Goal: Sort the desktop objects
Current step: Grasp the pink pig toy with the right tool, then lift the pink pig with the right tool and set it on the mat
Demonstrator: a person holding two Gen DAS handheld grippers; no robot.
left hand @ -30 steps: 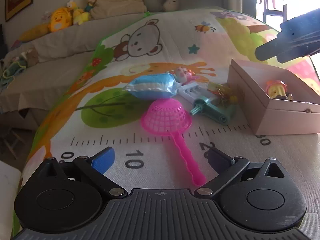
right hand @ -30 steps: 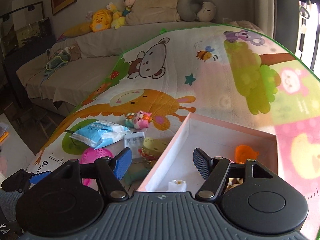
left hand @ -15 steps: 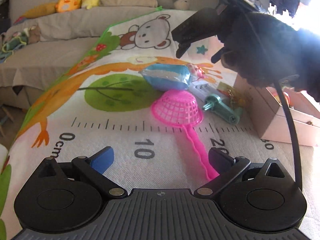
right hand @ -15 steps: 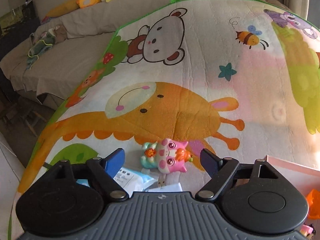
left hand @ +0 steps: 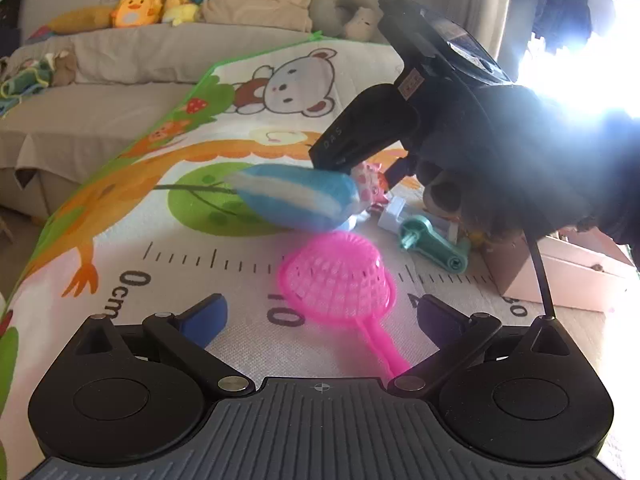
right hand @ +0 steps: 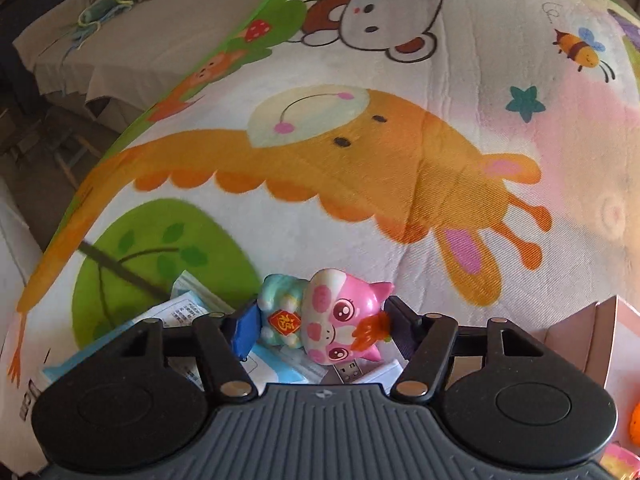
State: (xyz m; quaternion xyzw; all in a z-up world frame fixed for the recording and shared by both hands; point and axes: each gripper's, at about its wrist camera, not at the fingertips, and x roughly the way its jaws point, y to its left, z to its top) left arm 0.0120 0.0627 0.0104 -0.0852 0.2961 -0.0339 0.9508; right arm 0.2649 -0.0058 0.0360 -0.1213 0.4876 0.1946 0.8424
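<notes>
A pink pig toy (right hand: 340,320) with a teal body lies on the cartoon play mat (right hand: 360,184), partly on a blue-and-white tissue pack (left hand: 296,196). My right gripper (right hand: 320,320) points steeply down at it. Its jaws are closing, with one pad on the teal body and the other against the pig's ear. In the left wrist view a dark-gloved hand (left hand: 500,184) holds that gripper over the pig (left hand: 370,184). My left gripper (left hand: 320,308) stands open low over a pink strainer (left hand: 340,280), whose handle runs back beside the right finger.
A teal plastic tool (left hand: 432,248) and a white USB plug (right hand: 352,370) lie beside the pig. An open pink box (left hand: 560,276) stands to the right and holds an orange toy (right hand: 634,420). A sofa (left hand: 140,48) with plush toys runs behind the mat.
My right gripper came away from over the box, dropped onto the pig toy and narrowed around it. My left gripper crept closer to the strainer.
</notes>
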